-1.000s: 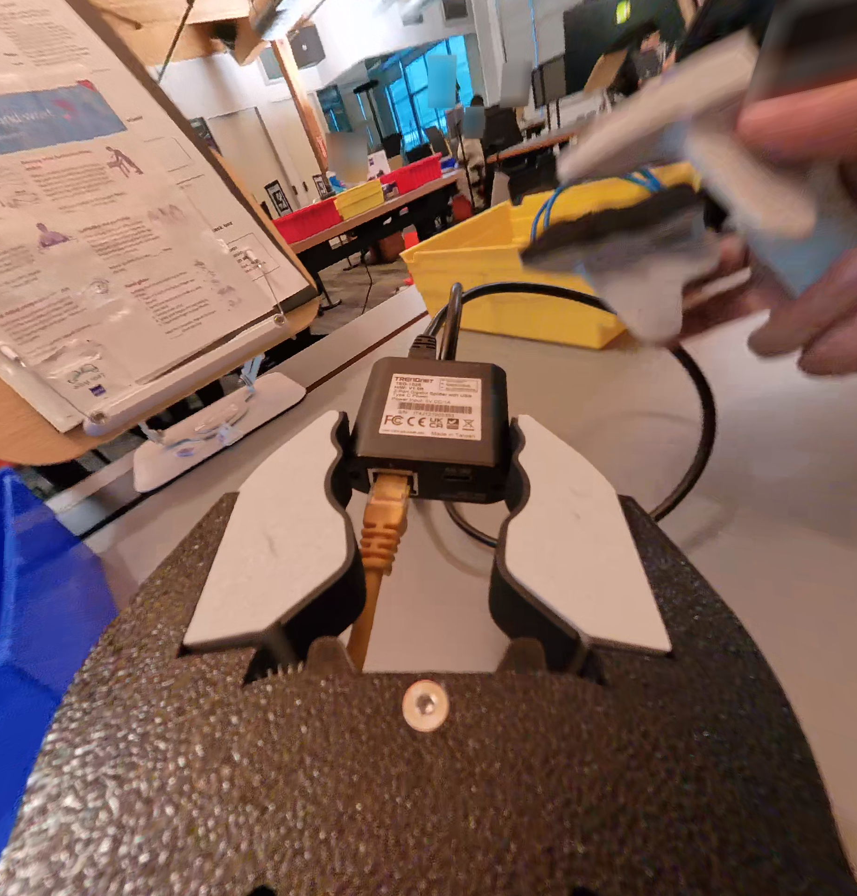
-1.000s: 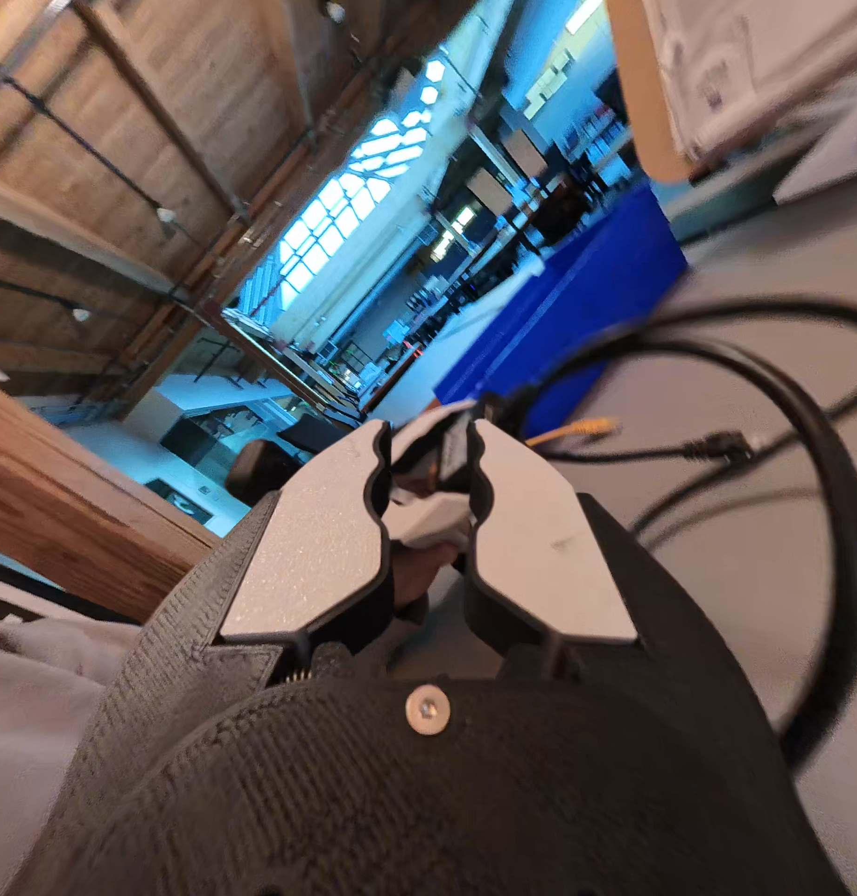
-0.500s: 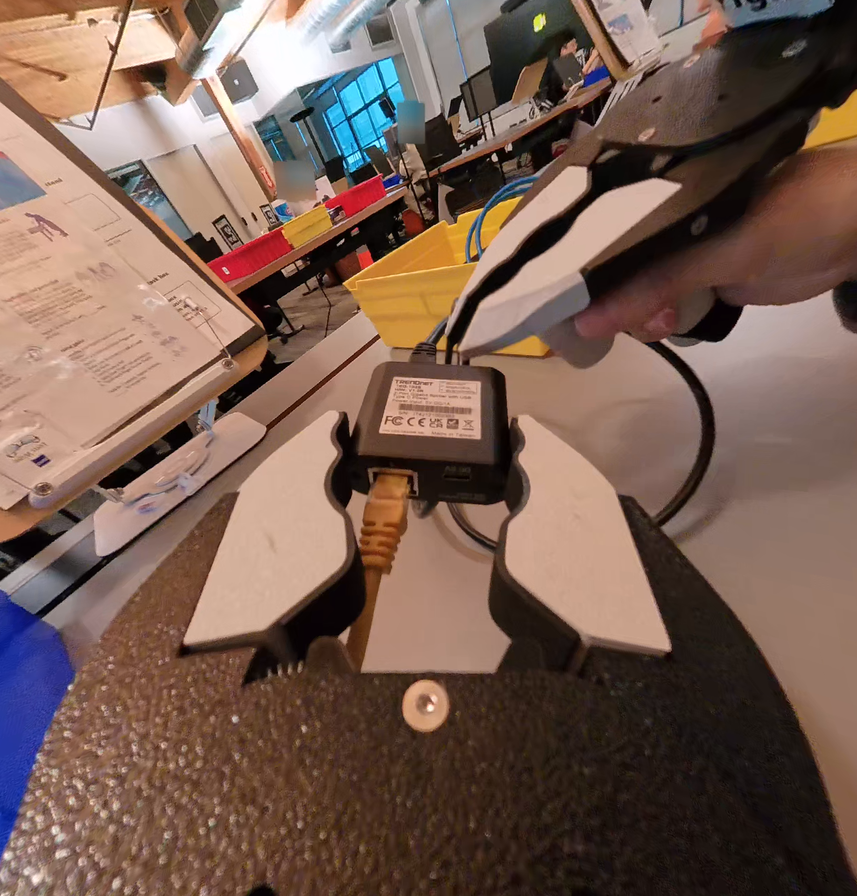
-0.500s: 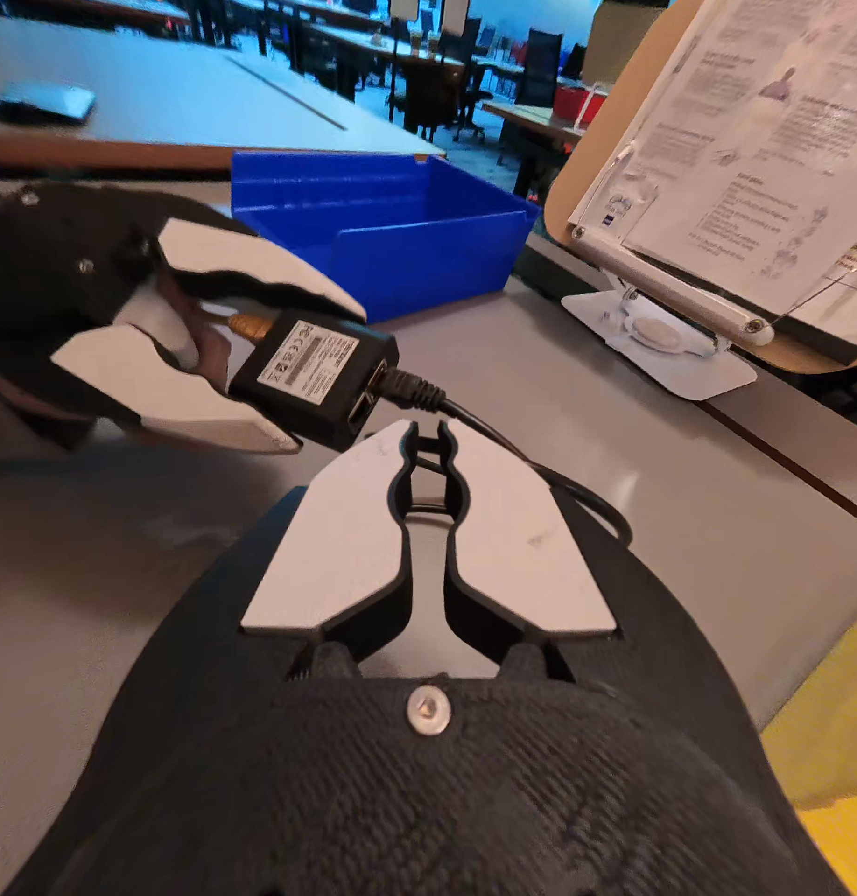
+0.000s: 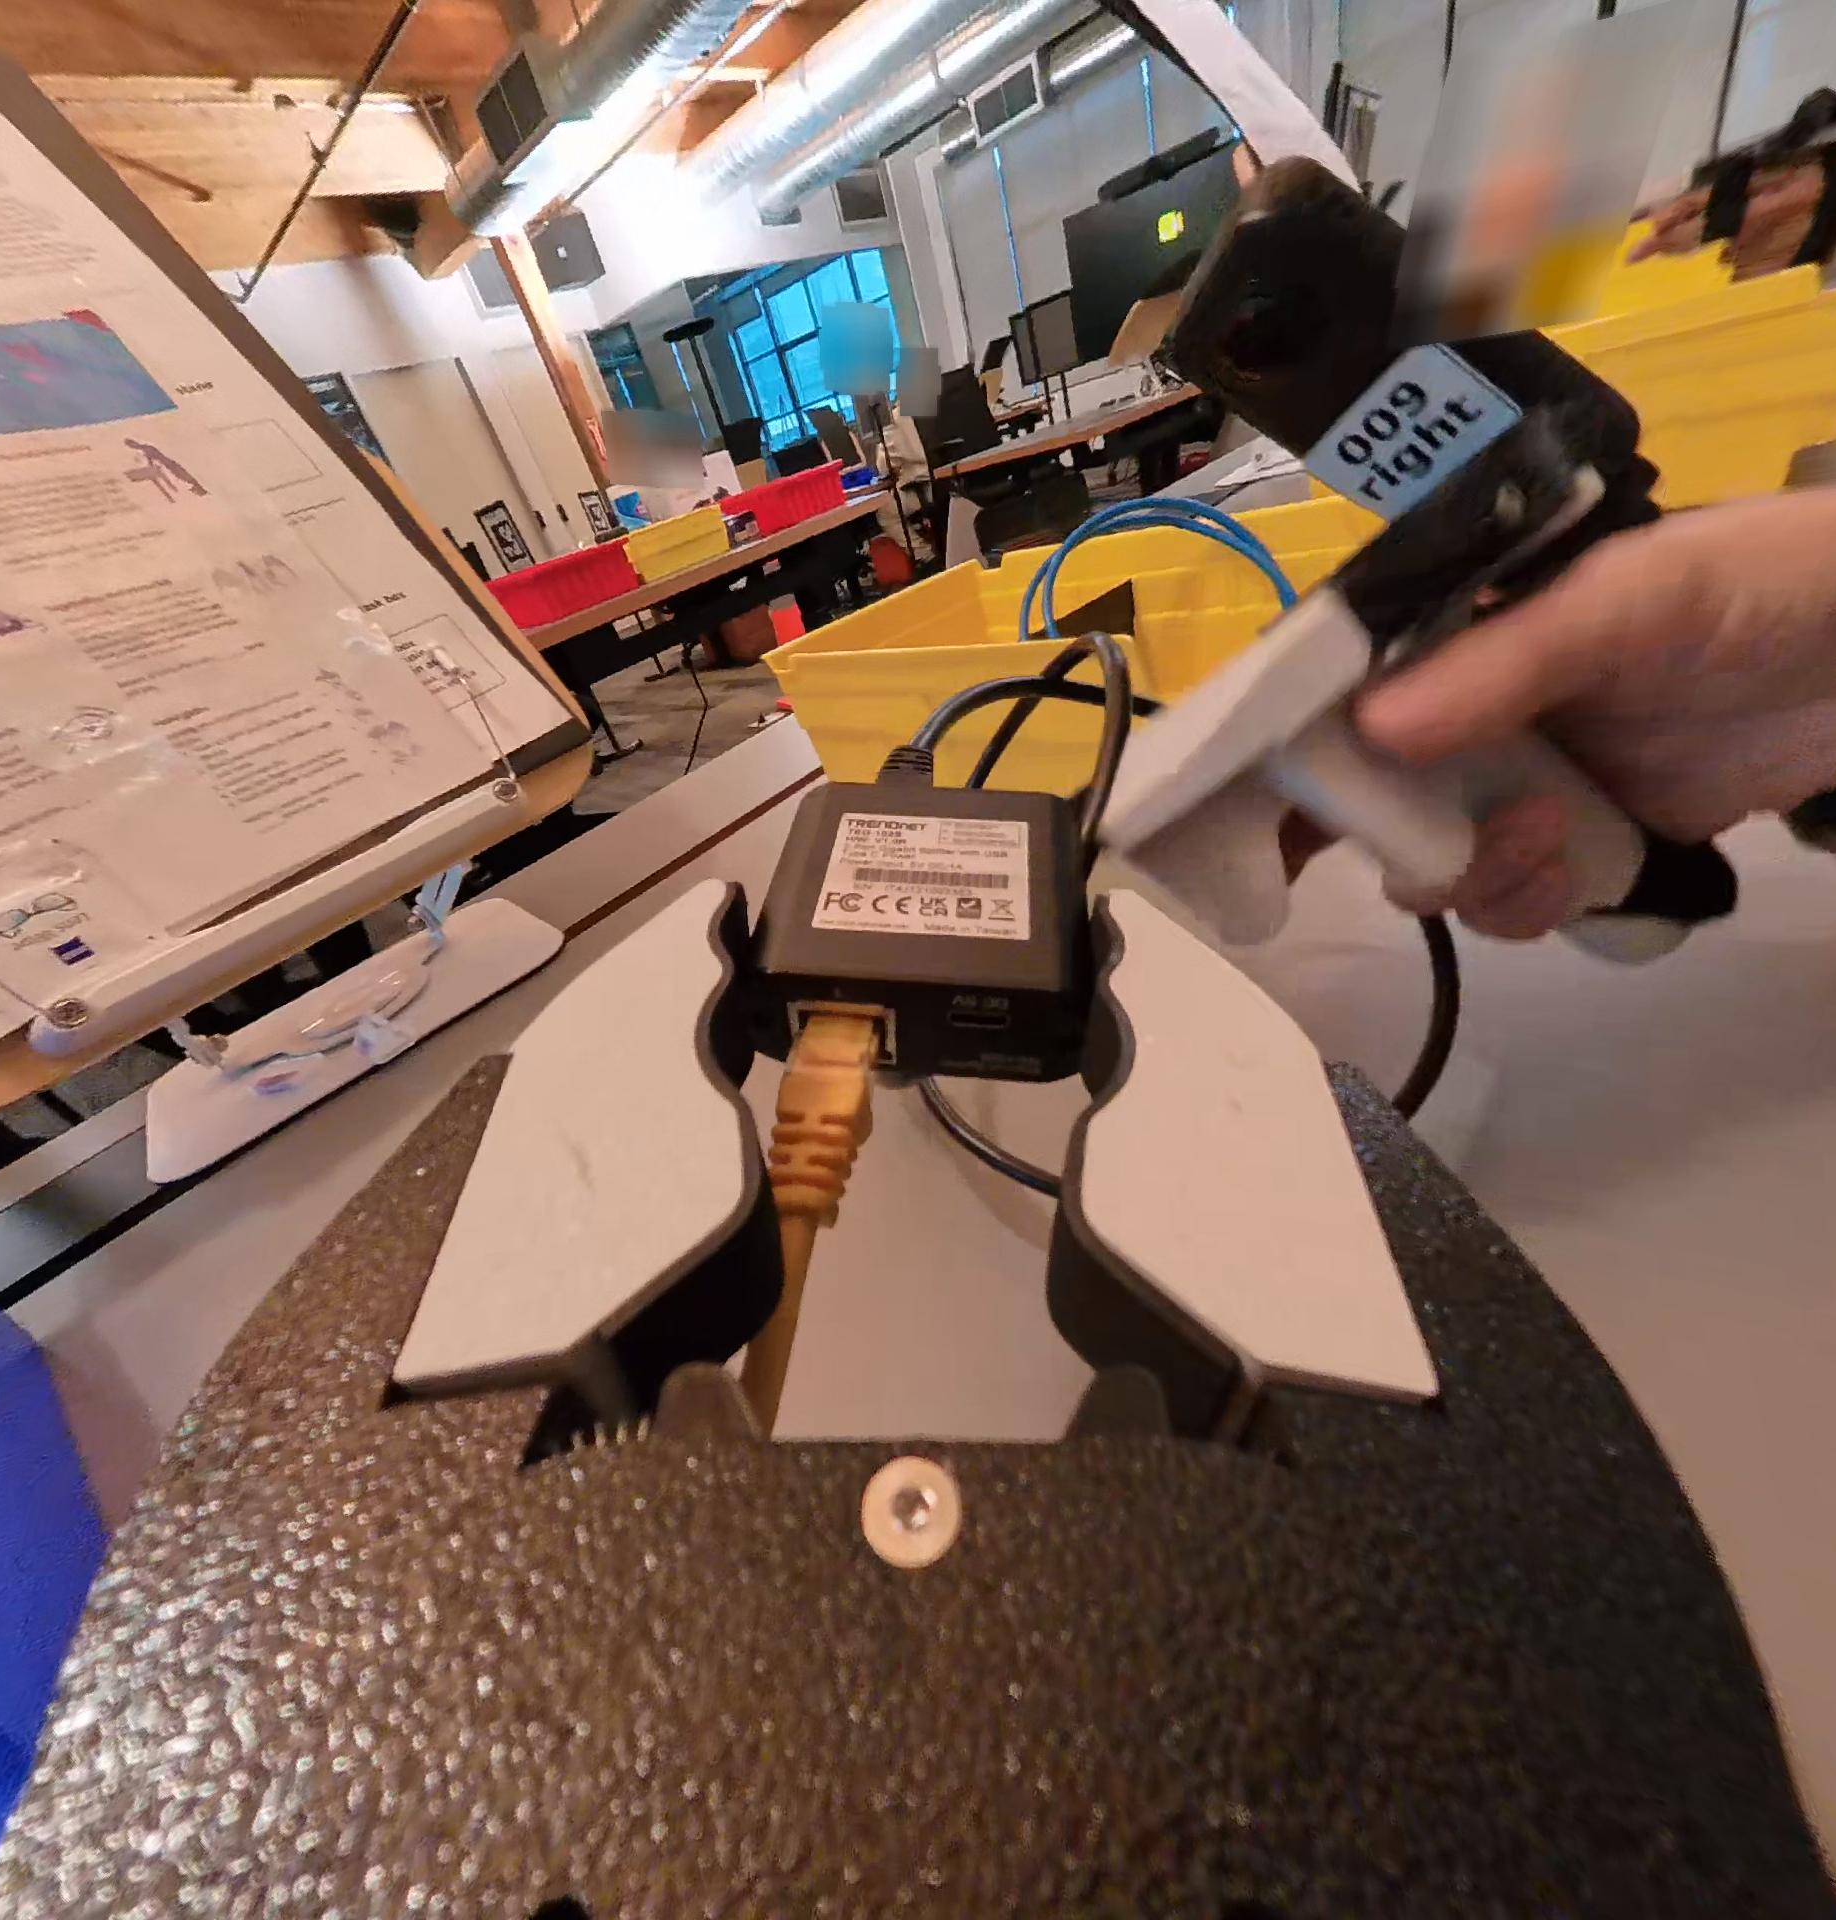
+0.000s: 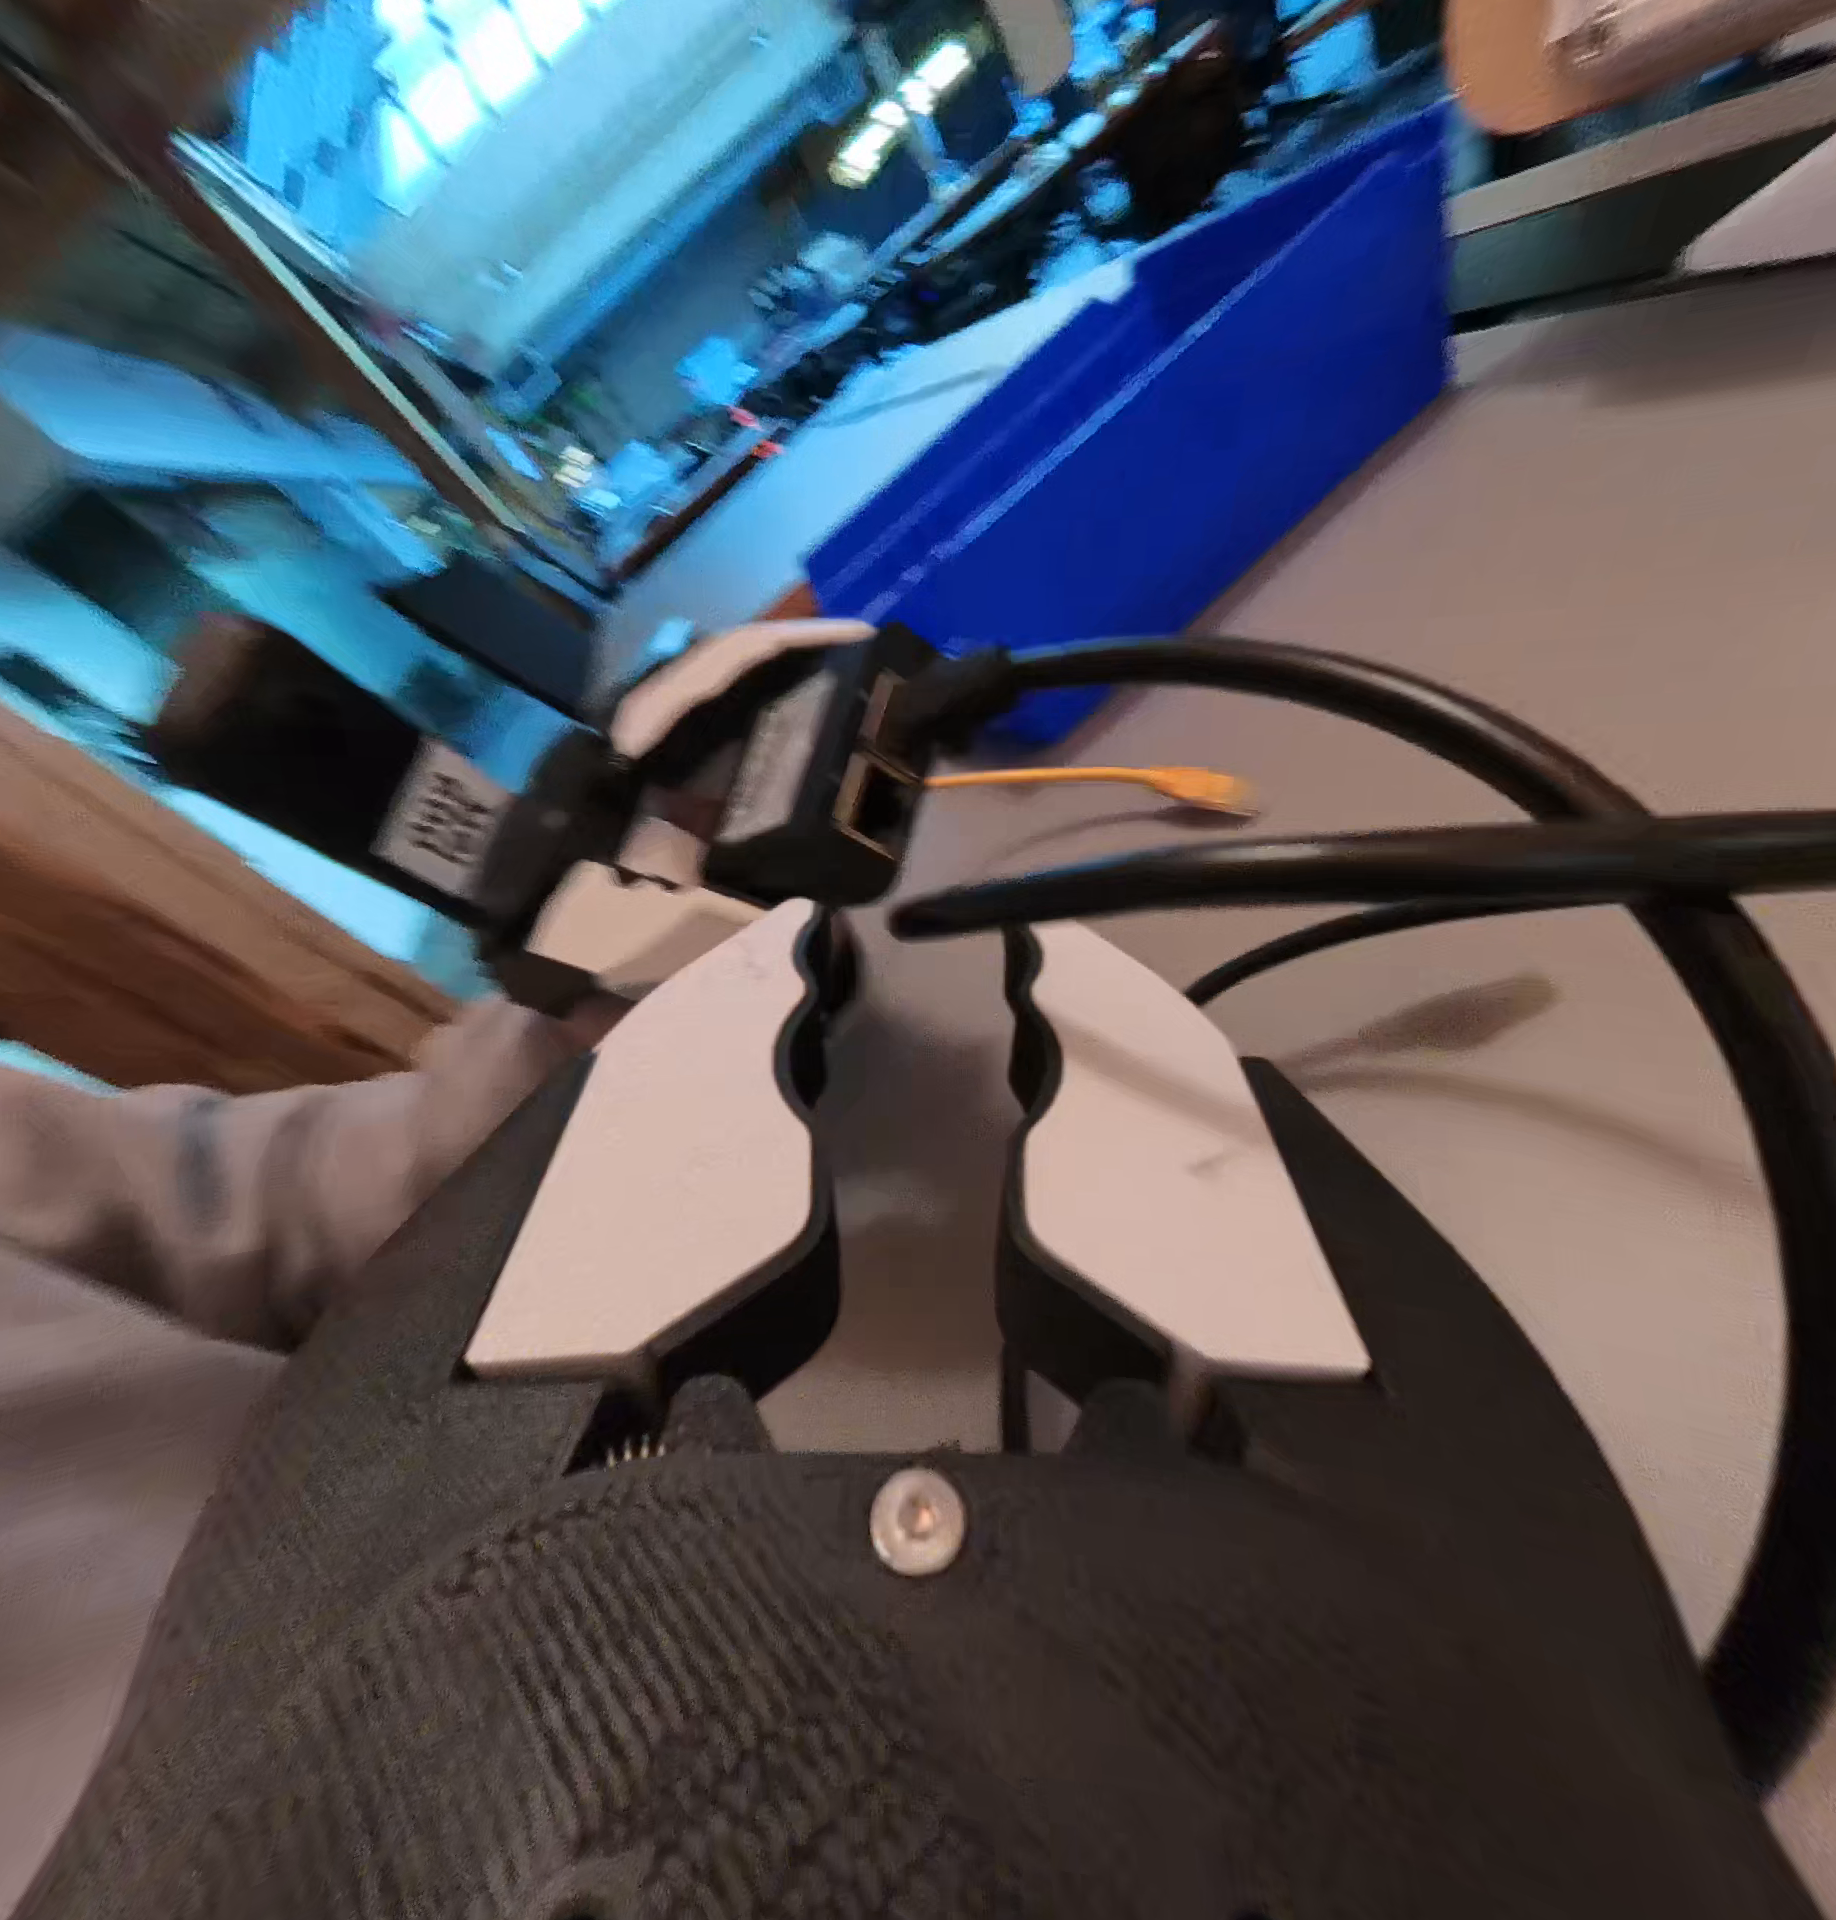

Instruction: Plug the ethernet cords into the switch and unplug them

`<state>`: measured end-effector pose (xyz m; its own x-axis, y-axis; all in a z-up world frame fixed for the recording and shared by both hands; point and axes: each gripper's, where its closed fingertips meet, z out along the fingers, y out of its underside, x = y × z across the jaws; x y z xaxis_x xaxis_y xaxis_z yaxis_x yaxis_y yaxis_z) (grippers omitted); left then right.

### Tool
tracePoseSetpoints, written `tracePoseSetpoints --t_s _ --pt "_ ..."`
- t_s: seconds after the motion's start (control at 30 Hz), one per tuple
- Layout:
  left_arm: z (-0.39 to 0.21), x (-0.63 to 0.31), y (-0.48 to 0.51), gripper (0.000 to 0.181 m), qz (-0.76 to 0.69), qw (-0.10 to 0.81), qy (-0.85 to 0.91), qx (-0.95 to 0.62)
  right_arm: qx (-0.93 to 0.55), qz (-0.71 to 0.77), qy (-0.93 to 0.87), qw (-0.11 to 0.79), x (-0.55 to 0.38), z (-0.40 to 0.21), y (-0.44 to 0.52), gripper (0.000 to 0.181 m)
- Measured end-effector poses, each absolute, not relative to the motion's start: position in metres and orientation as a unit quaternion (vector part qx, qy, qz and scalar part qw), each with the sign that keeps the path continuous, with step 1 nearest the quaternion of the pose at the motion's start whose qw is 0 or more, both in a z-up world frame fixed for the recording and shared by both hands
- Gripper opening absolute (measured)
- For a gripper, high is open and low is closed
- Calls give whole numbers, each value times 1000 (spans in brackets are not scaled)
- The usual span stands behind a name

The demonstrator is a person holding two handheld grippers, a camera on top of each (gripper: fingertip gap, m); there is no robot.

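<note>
At twelve o'clock from my left gripper (image 5: 919,997), its fingers clamp the black switch (image 5: 924,899), orange cord (image 5: 820,1132) plugged in; my right gripper (image 6: 919,951) gapes narrowly, empty.

Bright indoor daylight from windows, wide-angle edge distortion, heavy motion blur in right wrist view

A pale grey table (image 5: 1620,1195) carries everything. Taking the yellow bin (image 5: 955,665) at its far edge as the mark, a white document stand base (image 5: 353,1018) rests to its left, with a blue bin (image 6: 1153,457) beyond that. Black cable (image 6: 1516,727) loops across the surface in front of the yellow bin.
</note>
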<state>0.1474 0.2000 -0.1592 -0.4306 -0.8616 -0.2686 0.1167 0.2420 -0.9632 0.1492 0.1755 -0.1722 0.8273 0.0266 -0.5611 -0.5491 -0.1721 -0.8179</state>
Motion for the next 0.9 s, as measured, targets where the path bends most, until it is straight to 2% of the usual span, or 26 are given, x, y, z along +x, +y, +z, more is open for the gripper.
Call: tracePoseSetpoints --t_s 0.03,0.13,0.17,0.2,0.23,0.3,0.37,0.47,0.5,0.57,0.63,0.7,0.77,0.9 --pt "-160 146 200 61 -546 446 650 -283 -708 271 182 626 147 -161 172 35" --pt "-162 148 201 61 -544 448 648 -289 -662 367 152 635 130 -129 158 32" --pt "-162 148 201 61 -544 447 649 -288 -677 396 129 607 117 -128 153 37" --pt "-163 149 200 61 -541 448 650 -289 -712 408 99 562 102 -135 144 34" --pt "-163 149 201 61 -536 450 651 -293 -759 392 68 516 93 -148 132 28" --pt "-161 150 202 61 -534 455 649 -296 -836 276 88 465 114 -175 114 31" --pt "-161 151 207 61 -519 463 651 -305 -857 222 135 444 138 -180 95 27" --pt "-158 152 214 61 -521 468 642 -313 -870 151 159 442 159 -174 72 30" --pt "-157 152 214 61 -524 468 638 -315 -870 119 166 449 168 -170 68 34" --pt "-157 152 213 61 -523 471 637 -315 -820 99 172 536 176 -137 79 41" --pt "-158 152 209 61 -517 476 639 -311 -712 173 161 661 163 -85 99 30" --pt "-161 152 203 61 -506 482 650 -300 -613 233 187 731 156 -59 115 20" --pt "-163 152 198 61 -492 492 658 -287 -567 261 219 750 157 -61 133 29" --pt "-164 150 190 61 -479 501 668 -271 -553 287 300 722 165 -102 156 16"
